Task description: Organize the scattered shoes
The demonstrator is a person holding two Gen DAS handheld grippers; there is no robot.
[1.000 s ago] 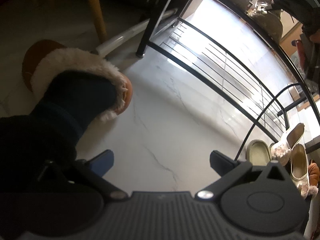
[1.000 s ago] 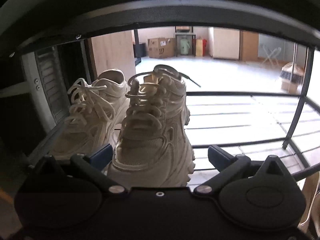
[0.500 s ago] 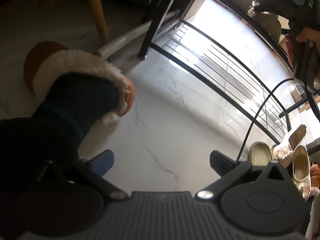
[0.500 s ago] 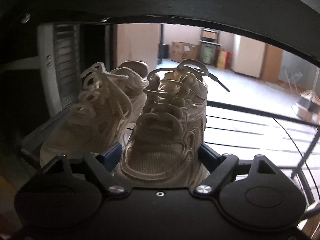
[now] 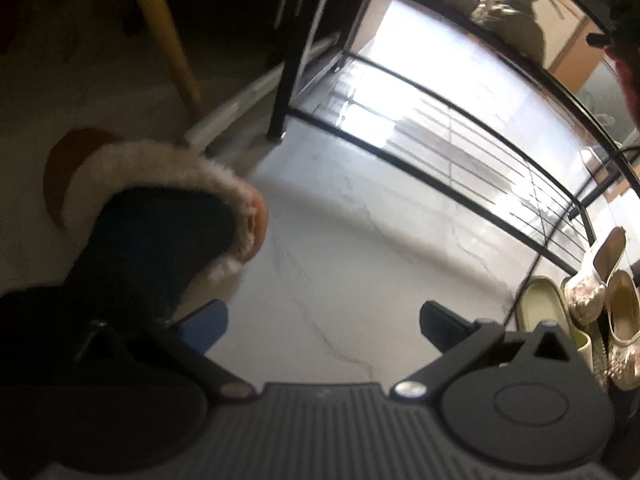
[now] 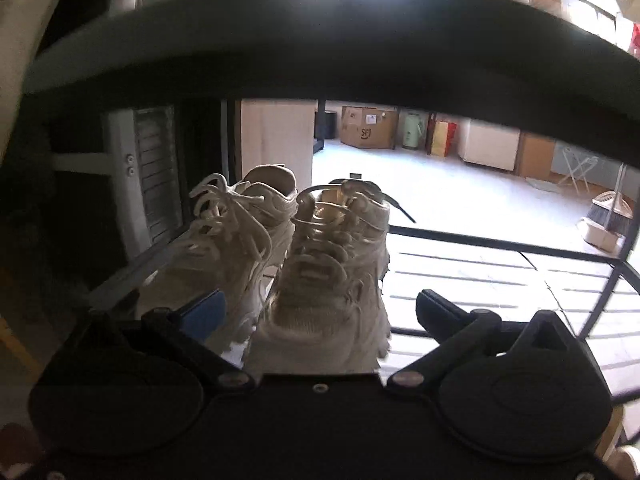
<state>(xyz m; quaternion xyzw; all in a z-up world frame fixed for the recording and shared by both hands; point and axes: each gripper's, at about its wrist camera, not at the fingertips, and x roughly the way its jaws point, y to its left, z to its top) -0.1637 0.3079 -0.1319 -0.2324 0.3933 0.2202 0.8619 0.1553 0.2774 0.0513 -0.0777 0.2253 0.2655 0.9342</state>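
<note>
In the right wrist view two cream laced sneakers stand side by side on a black wire rack shelf (image 6: 500,276). The right sneaker (image 6: 328,280) sits between the fingers of my right gripper (image 6: 320,312), which is open around its toe. The left sneaker (image 6: 224,248) stands just beyond the blue fingertip (image 6: 204,312). In the left wrist view my left gripper (image 5: 324,324) is open and empty above the white marble floor (image 5: 340,248). A brown fur-lined boot (image 5: 160,200) on a person's leg is at the left.
The black shoe rack (image 5: 460,144) crosses the left wrist view. Pale flat shoes (image 5: 608,304) and a green slipper (image 5: 540,312) lie at its right end. A yellow chair leg (image 5: 168,36) stands behind. A thick black shelf bar (image 6: 320,40) arches over the sneakers. Boxes (image 6: 368,132) stand far back.
My right gripper closed in on the right sneaker's toe, then opened wide and drew back a little. The left view shifted slightly; the left gripper stays open.
</note>
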